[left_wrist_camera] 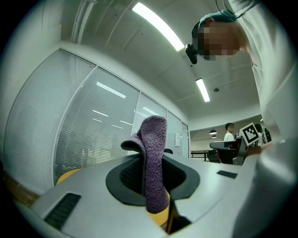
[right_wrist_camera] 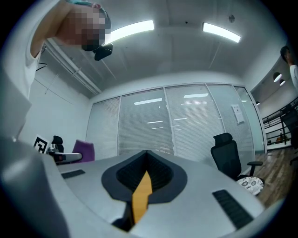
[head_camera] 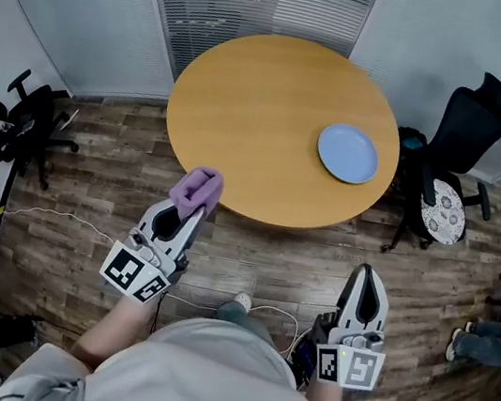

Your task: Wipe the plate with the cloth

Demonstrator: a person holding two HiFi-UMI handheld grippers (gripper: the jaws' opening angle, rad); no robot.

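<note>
Head view | plate (head_camera: pixel 347 153) on table (head_camera: pixel 245 118) | left hand-held gripper (head_camera: pixel 196 209) pinching cloth (head_camera: pixel 198 186) | right hand-held gripper (head_camera: pixel 368 273) pressed together

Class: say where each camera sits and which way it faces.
Head view: on the person's head, looking down at round table, blue plate; forearms show.
Left gripper view: on left tongs gripping purple cloth, facing blinds; shirt at right.
Right gripper view: on shut right tongs, facing office chair; shirt at left.
Shared: the cloth appears in all three.
</note>
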